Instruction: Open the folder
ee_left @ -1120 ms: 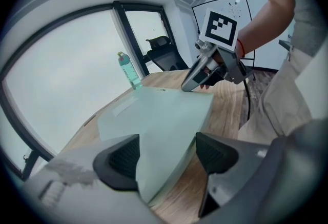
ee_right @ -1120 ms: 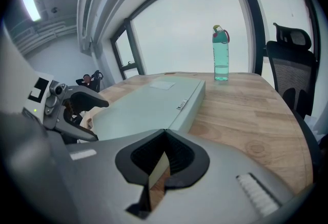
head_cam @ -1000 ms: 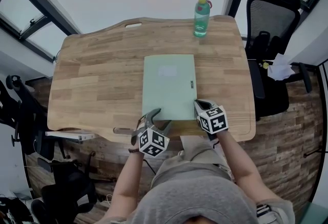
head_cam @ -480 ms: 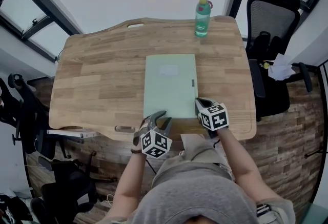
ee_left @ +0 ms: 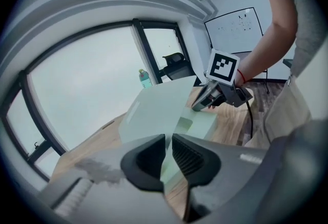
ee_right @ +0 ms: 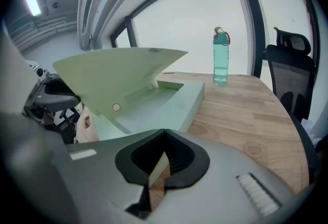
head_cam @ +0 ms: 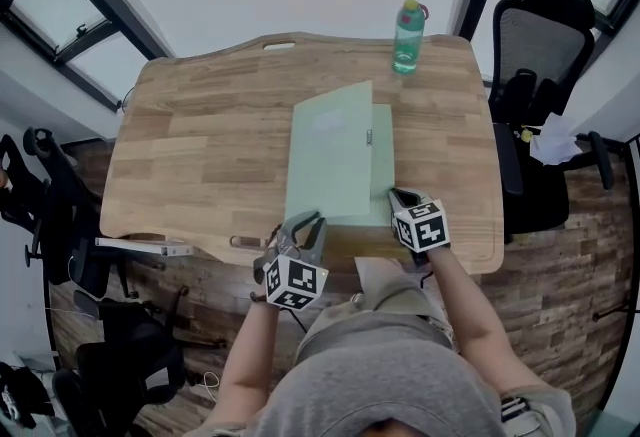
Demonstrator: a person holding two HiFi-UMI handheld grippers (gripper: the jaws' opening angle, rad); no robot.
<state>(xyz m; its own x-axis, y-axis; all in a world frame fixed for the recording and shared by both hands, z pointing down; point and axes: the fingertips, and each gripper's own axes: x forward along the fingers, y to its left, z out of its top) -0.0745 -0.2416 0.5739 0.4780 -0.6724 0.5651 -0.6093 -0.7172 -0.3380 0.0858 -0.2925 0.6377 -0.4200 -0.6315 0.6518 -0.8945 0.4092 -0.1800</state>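
A light green folder [head_cam: 383, 165] lies in the middle of the wooden table [head_cam: 200, 155], with its short end near the person. Its front cover [head_cam: 330, 155] is lifted up on the right long side and tilts up like a tent flap. You can see the inside of the folder under it.

The left gripper [head_cam: 303, 223] is at the near left corner of the folder. Its jaws have just been closing, and now they pinch the thin edge of the front cover between them. The cover goes up and away from the jaws.

The right gripper [head_cam: 398, 197] is at the near right corner. Its jaws are pressed on the corner of the folder's bottom part, which lies flat on the table. A bit of green shows between the jaws.

The two grippers are near each other, one on each side of the folder's near end.

A green water bottle [head_cam: 408, 23] stands up at the far edge of the table, well apart from the folder. A black office chair [head_cam: 540, 55] is beside the table on the right.
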